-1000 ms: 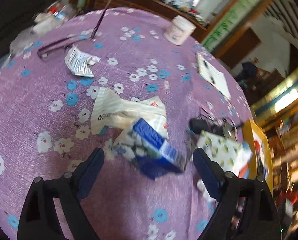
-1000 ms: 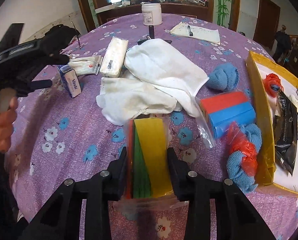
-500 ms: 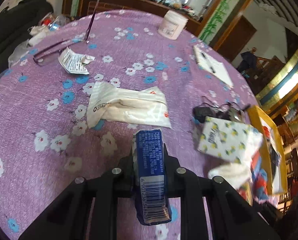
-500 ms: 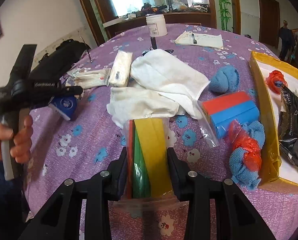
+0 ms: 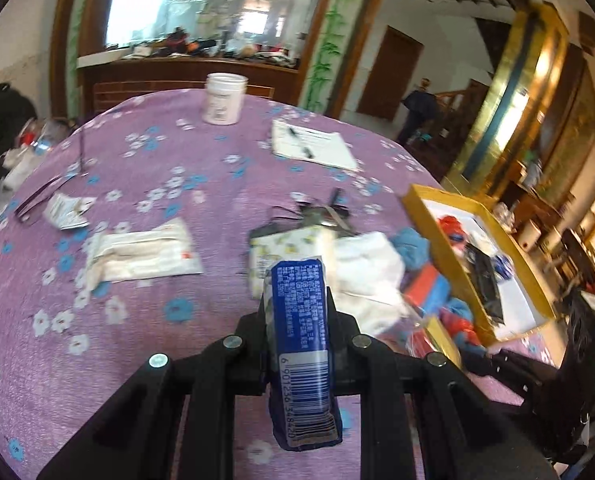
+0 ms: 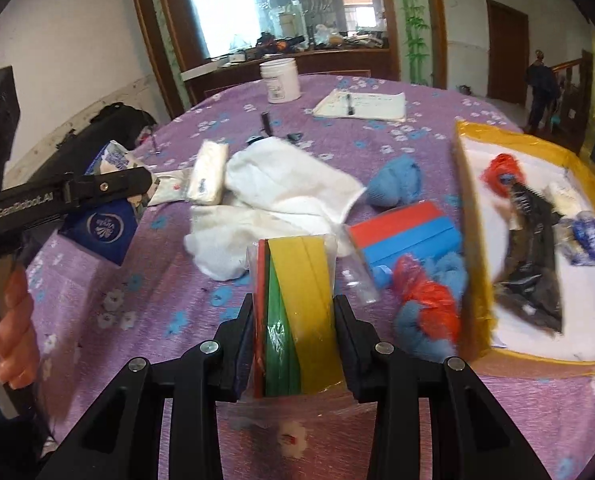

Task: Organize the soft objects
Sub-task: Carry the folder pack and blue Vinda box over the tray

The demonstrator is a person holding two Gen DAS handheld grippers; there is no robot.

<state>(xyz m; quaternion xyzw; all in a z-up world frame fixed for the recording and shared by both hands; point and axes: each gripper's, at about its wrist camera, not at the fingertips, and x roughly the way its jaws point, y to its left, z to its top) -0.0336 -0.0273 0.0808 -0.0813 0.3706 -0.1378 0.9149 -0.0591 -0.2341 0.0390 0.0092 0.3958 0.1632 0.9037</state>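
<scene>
You are working over a round table covered in a purple cloth printed with white and blue flowers [image 5: 145, 320], in a room with a big wood-framed mirror [image 6: 281, 4] behind a dark sideboard at twelve o'clock. Your left gripper [image 5: 297, 320] is clamping a small blue plastic-wrapped tissue pack with a barcode [image 5: 301, 344], holding it lengthwise between the jaws and clear of the cloth; in the right wrist view that same pack is showing at nine o'clock, under the black gripper body, with your left hand [image 6: 15, 328] wrapping the handle below it. Your right gripper [image 6: 293, 340] is squeezing a clear bag of flat yellow, green and red sponge sheets [image 6: 297, 312], pads pressing on both sides. Beyond that bag, at twelve o'clock, a crumpled white cloth [image 6: 281, 188] is lying on the table, with a white wrapped tissue packet [image 6: 208, 176] touching its eleven o'clock edge. At one o'clock from the bag a rolled blue towel [image 6: 395, 182] is sitting near a red-and-blue foam block in clear wrap [image 6: 405, 236], and a bundle of blue and red terry cloth [image 6: 429, 300] is lying just beside the yellow-rimmed open cardboard box [image 6: 471, 240] at three o'clock. A black foil pouch [image 6: 533, 256] and a red knitted ball [image 6: 501, 170] are lying inside that box. A white plastic jar [image 6: 279, 80] and a white notepad with a pen [image 6: 361, 106] are standing well apart at the far edge.
</scene>
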